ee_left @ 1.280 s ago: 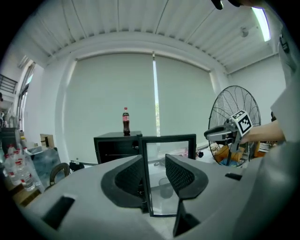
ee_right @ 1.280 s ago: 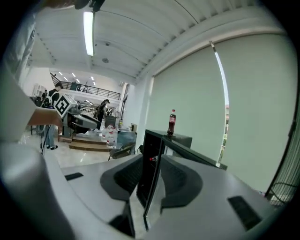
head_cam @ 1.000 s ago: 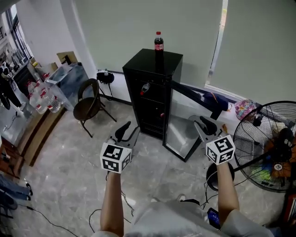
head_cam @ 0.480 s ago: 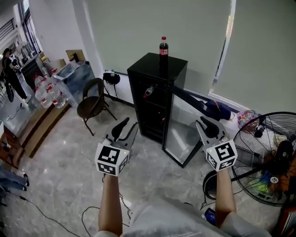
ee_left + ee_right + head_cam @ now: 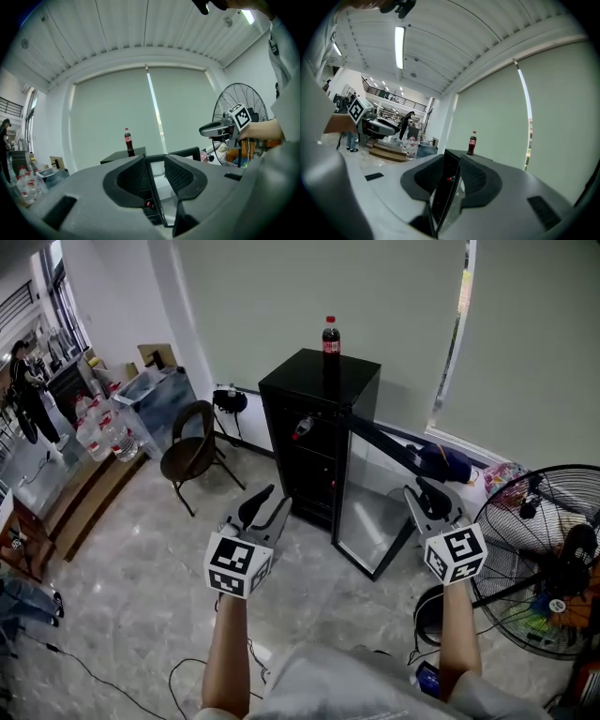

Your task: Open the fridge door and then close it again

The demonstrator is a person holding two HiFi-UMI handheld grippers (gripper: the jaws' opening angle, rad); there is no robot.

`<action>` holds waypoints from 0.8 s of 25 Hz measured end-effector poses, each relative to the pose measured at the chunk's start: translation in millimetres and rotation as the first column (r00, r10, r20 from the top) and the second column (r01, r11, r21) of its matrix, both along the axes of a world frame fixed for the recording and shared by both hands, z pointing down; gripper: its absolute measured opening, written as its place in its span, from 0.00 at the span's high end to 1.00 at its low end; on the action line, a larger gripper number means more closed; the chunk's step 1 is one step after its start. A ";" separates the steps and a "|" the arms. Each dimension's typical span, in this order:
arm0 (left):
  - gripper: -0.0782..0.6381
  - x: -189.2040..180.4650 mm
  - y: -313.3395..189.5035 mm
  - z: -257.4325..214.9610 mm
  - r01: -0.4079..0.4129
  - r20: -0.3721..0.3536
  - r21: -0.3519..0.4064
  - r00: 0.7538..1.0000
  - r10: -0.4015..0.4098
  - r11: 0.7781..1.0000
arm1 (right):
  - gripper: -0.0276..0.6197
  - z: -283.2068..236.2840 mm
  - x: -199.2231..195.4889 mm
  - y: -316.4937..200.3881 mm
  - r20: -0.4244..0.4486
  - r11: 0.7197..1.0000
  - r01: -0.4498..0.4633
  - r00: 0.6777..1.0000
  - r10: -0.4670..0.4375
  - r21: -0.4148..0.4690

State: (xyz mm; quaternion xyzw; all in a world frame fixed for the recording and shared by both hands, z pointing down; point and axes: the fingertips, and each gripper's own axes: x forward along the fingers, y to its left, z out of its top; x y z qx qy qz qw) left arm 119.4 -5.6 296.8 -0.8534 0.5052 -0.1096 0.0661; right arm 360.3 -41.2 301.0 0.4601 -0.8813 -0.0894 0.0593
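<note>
A black mini fridge (image 5: 319, 418) stands against the wall with a cola bottle (image 5: 330, 336) on top. Its glass door (image 5: 375, 517) hangs open to the right. My left gripper (image 5: 274, 499) floats in front of the fridge, well short of it, open, its jaws having just been closing a little with nothing between them. My right gripper (image 5: 429, 491) hovers beside the door's outer edge without touching it; its jaws have just been opening and hold nothing. In the right gripper view the door's edge (image 5: 443, 194) shows through the gap, farther off.
A folding chair (image 5: 187, 451) stands left of the fridge. A large standing fan (image 5: 544, 549) is close on the right. Packs of water bottles (image 5: 101, 435) and boxes line the left wall. Cables (image 5: 187, 671) trail on the floor near my feet.
Both grippers have risen slightly and drifted a little towards the fridge. The fridge door stays open as before.
</note>
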 end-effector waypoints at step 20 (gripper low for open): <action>0.70 82.2 -63.5 149.8 -0.093 0.038 -0.335 0.993 0.112 0.938 | 0.51 193.7 134.2 -93.4 0.094 0.921 -0.156 0.975 0.202 -0.356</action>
